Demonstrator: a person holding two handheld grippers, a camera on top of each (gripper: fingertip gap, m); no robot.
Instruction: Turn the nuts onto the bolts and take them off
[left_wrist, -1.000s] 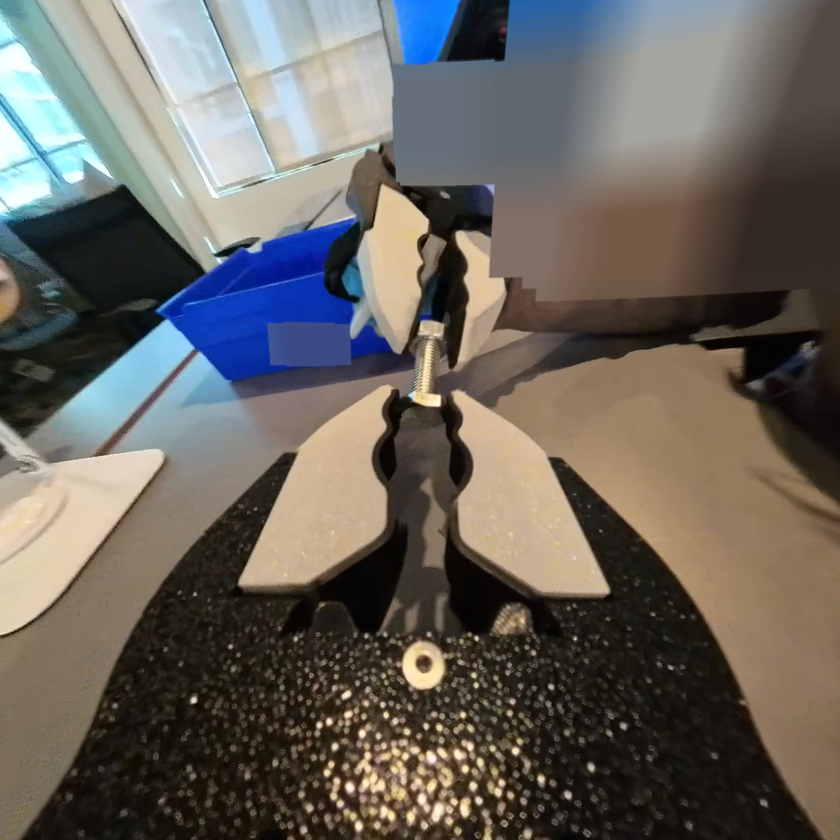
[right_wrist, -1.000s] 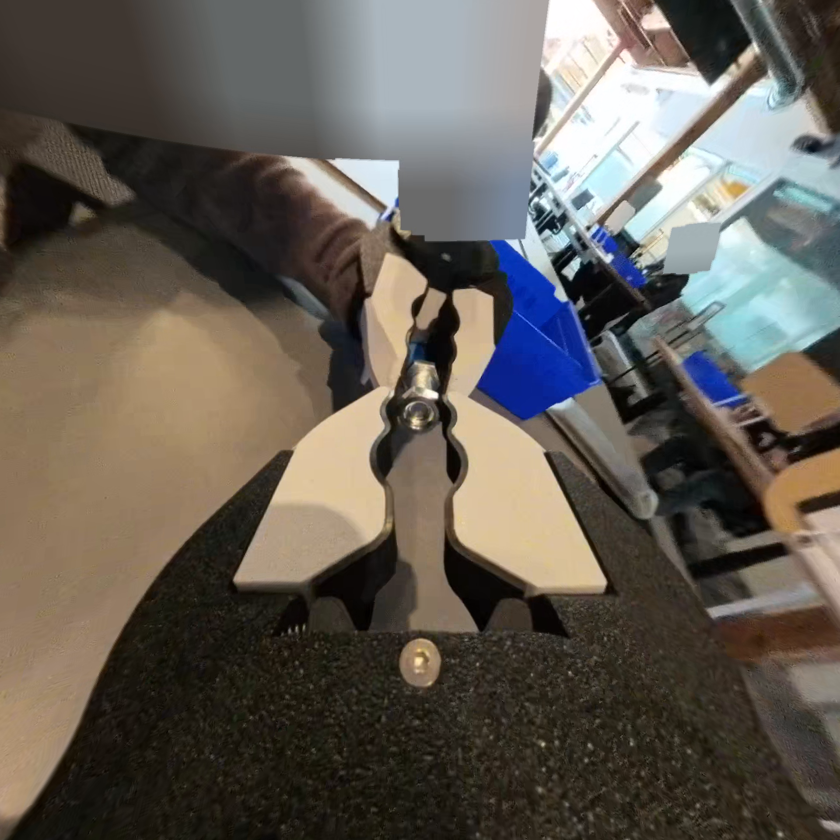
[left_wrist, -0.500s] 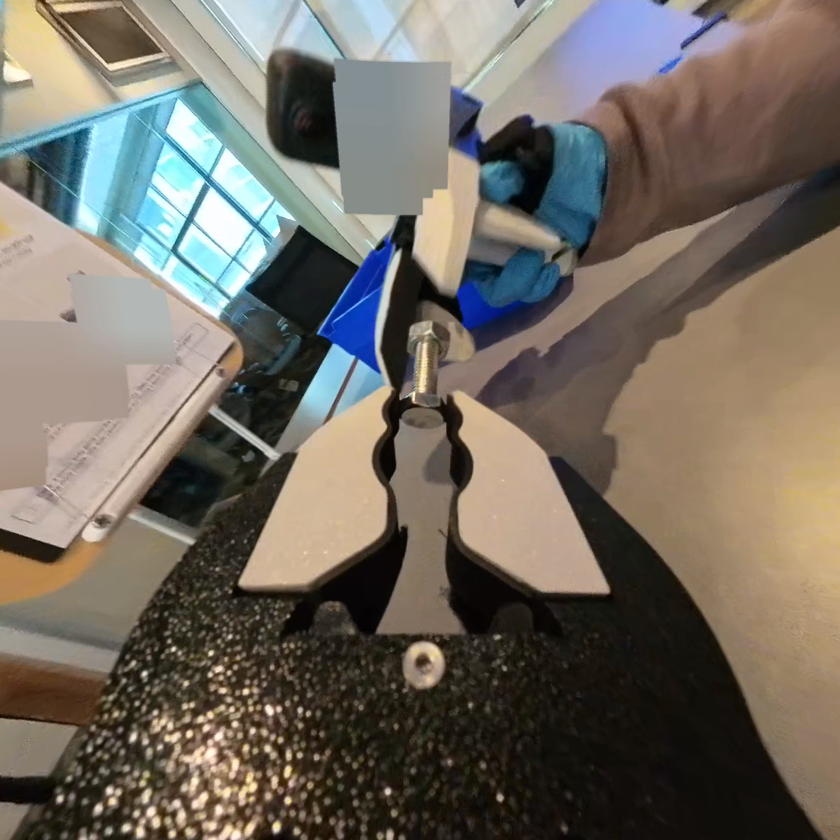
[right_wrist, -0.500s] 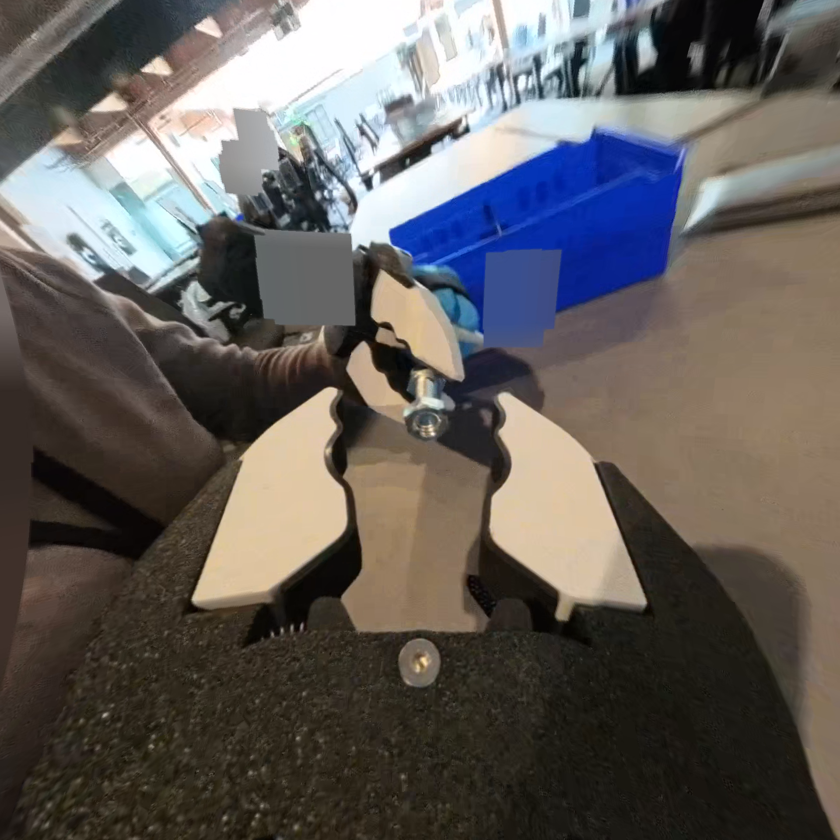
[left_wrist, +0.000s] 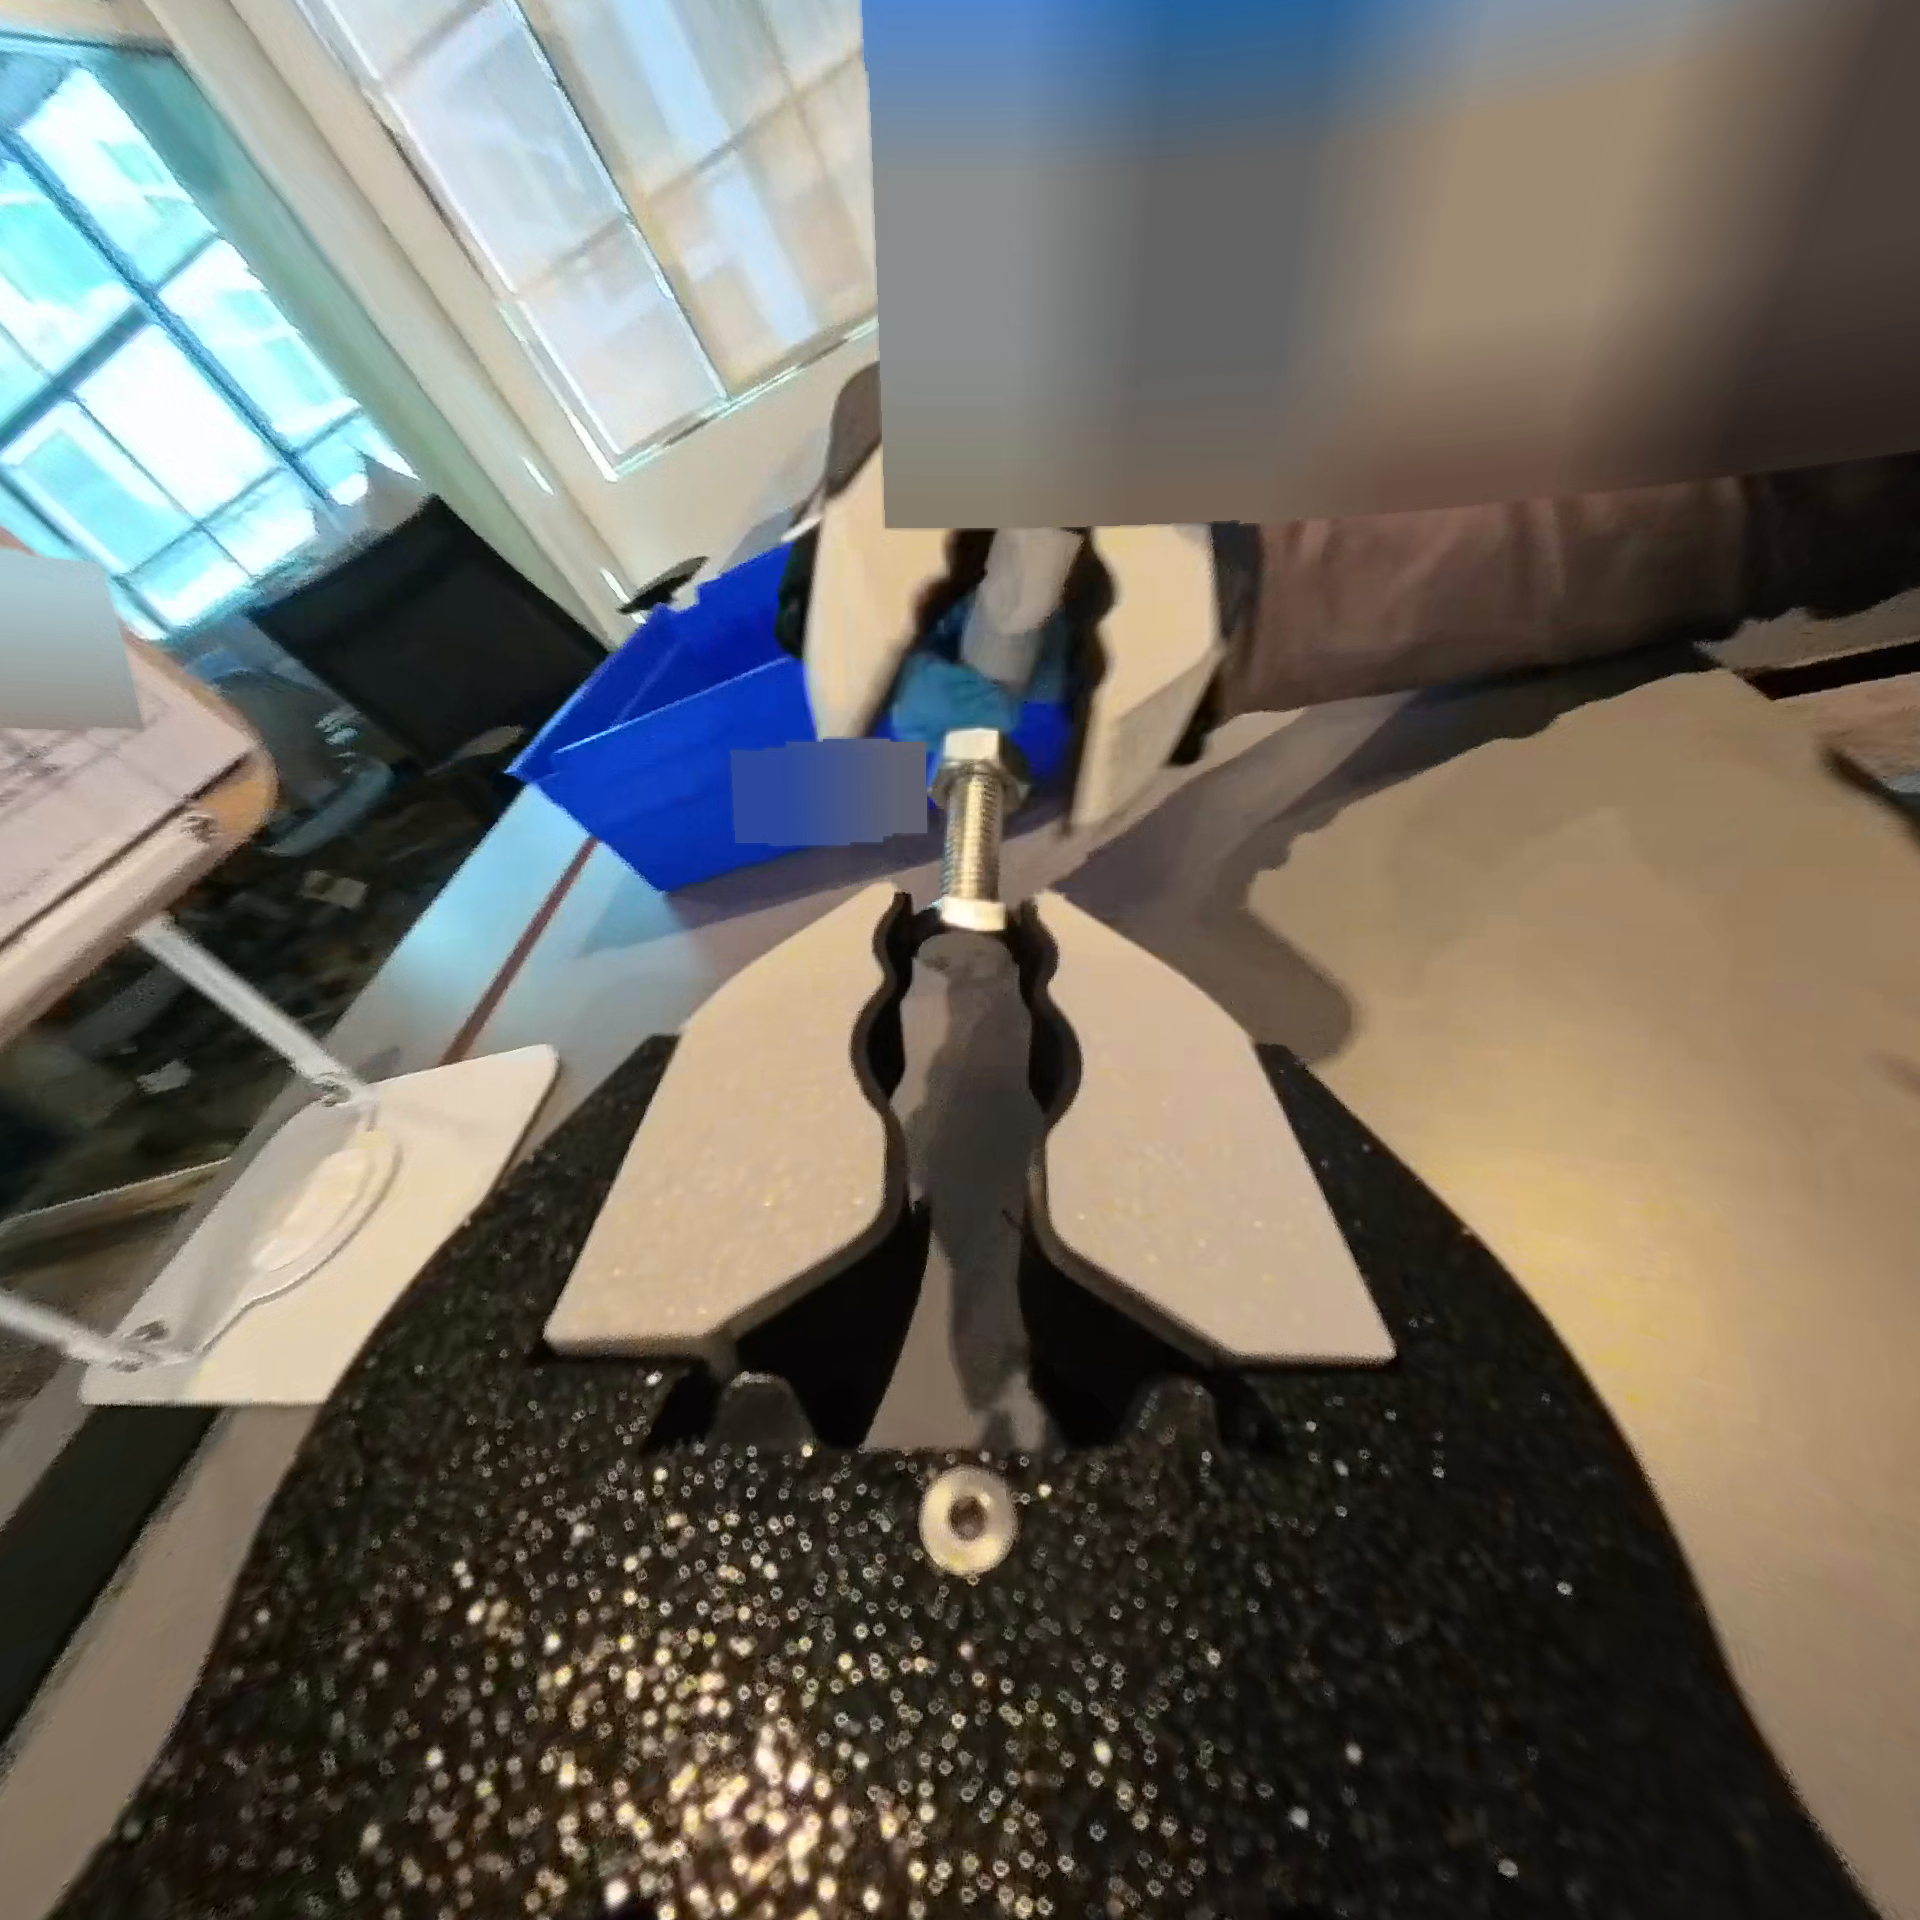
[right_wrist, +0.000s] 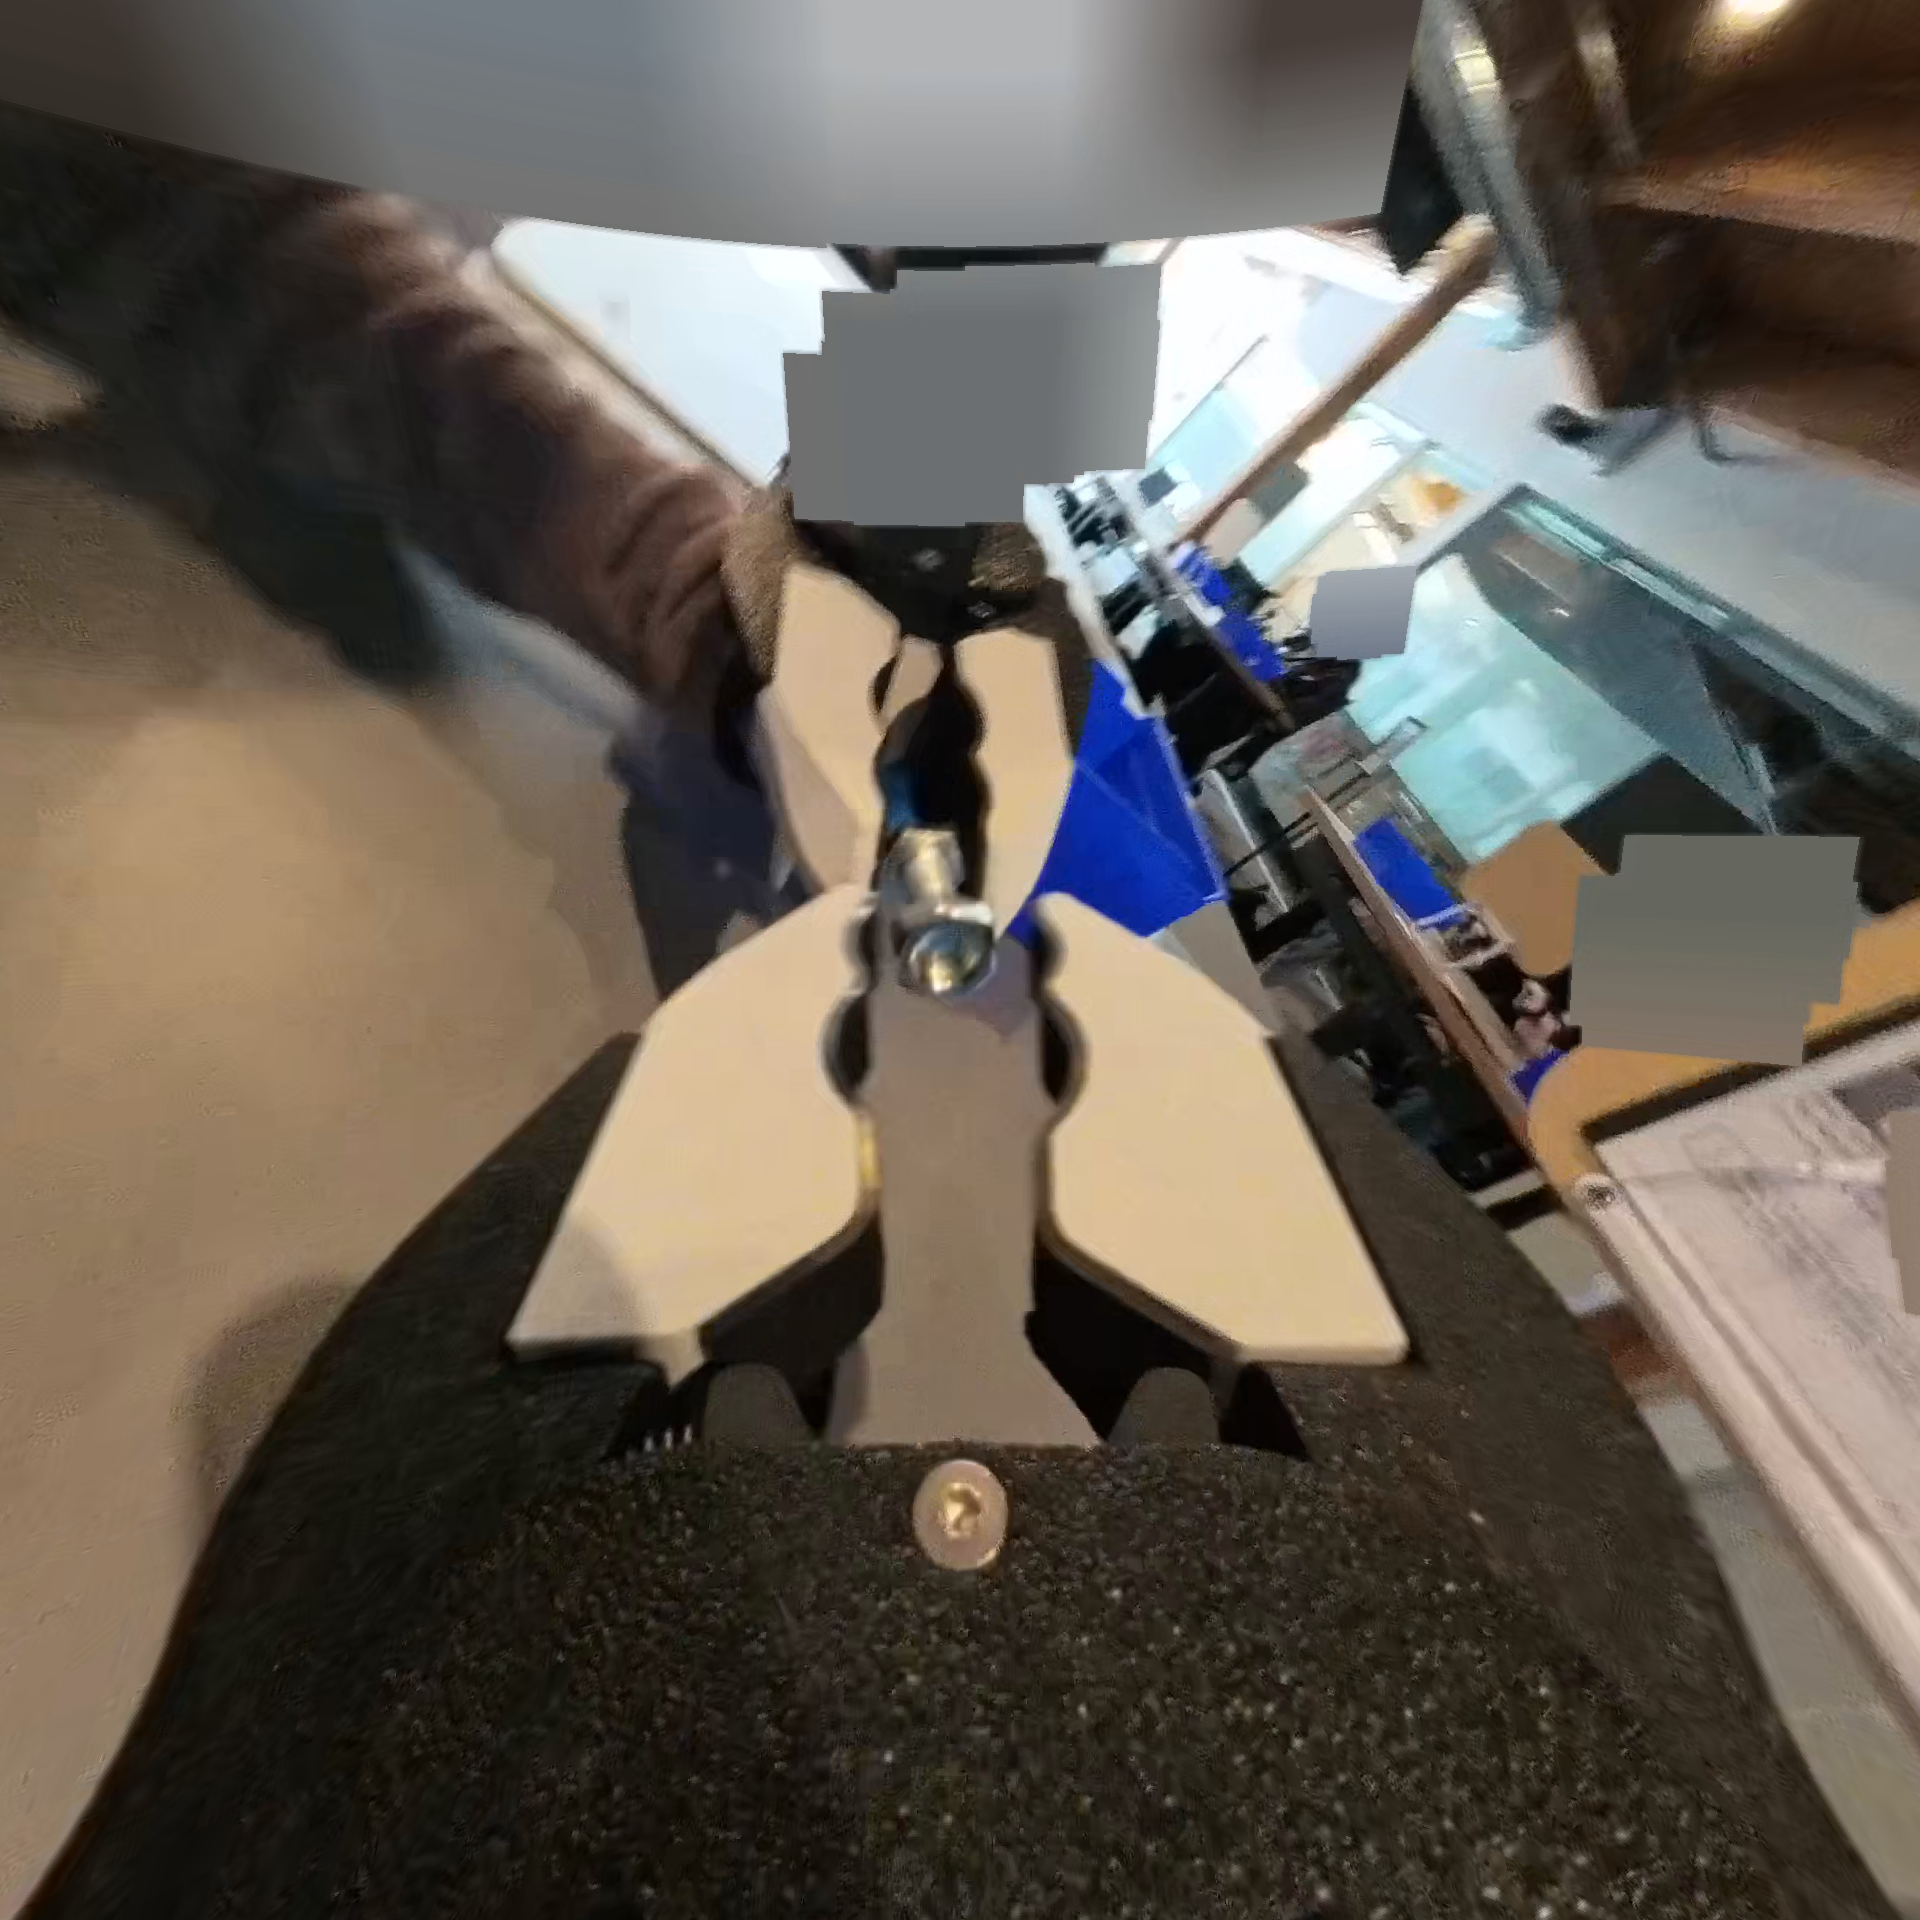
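Steel bolt (left_wrist: 968, 837) pinched by its head in the left gripper (left_wrist: 968, 914); right gripper (right_wrist: 951, 961) spread around the nut (right_wrist: 948, 928), apparently not clamping; nut sits near the tip; unclear whether going on or off.

Bench (left_wrist: 1558, 1039): flat grey-beige top, seen in both wrist views; shadows fall across its middle.
Bin (left_wrist: 665, 790): blue plastic, open-topped, resting on the far part of the bench; a corner of it (right_wrist: 1122, 831) shows in the right wrist view.
Plate (left_wrist: 343, 1195): flat white stand base with rounded corners, lying at the bench's left edge; a thin clear rod rises from it.
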